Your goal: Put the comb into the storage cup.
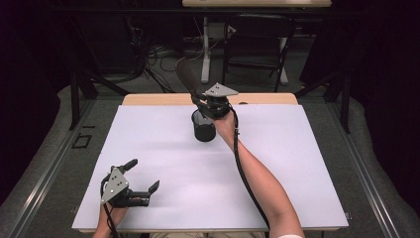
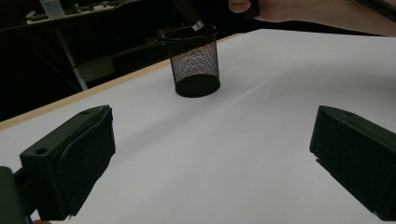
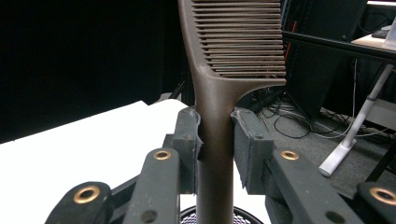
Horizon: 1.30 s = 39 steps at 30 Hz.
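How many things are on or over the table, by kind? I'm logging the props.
Comb, held in the right gripper: 1
Mesh cup: 1
Total: 2

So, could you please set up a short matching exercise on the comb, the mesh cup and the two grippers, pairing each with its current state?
Things:
1. comb
2. mesh cup
3. left gripper
4. right gripper

States:
A. open, with nothing between its jaws
B. shut on a handle
C. standing upright on the white table
D. held with its teeth end up

Pairs: 1-D, 2-C, 3-A, 4-B
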### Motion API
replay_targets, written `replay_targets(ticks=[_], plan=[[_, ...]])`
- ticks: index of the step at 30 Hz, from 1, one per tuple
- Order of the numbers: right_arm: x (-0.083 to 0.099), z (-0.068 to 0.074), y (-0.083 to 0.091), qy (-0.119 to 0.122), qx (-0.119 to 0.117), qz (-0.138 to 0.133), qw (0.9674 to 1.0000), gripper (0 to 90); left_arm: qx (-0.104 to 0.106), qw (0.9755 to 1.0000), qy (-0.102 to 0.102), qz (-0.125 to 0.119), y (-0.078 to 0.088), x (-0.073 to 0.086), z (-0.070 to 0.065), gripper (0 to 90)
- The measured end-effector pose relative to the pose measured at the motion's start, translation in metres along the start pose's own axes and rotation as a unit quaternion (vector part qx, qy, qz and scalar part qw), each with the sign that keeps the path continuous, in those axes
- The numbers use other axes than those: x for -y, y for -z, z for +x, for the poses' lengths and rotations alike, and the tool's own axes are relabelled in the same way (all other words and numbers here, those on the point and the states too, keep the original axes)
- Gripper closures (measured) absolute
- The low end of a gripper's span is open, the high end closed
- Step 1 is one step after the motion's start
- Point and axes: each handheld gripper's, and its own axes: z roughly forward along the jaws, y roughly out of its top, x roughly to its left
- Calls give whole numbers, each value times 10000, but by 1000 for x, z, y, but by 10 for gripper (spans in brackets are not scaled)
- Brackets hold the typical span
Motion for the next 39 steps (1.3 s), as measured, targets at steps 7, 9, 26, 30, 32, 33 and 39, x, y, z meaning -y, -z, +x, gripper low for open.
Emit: replay_targets(ticks=[7,9,26,30,32,33,39], plan=[[4,-1,-2,-6,-7,40,10000,728,-3,10000,-2,4,0,0,0,4],[5,-1,-3,-4,-9,56,10000,728,0,10000,-12,11,0,0,0,4],[14,-2,-4,-14,1,126,9999,728,-5,10000,0,2,0,0,0,4],[16,-2,-4,-11,-7,153,9999,728,2,10000,-22,10,0,0,0,4],[17,-2,-4,-30,-9,167,9999,728,-3,10000,-5,3,0,0,0,4],[17,-2,-4,-30,-3,164,9999,728,-3,10000,-8,4,0,0,0,4],[21,-2,-5,-34,-15,209,9998,728,-2,10000,-12,7,0,0,0,4]])
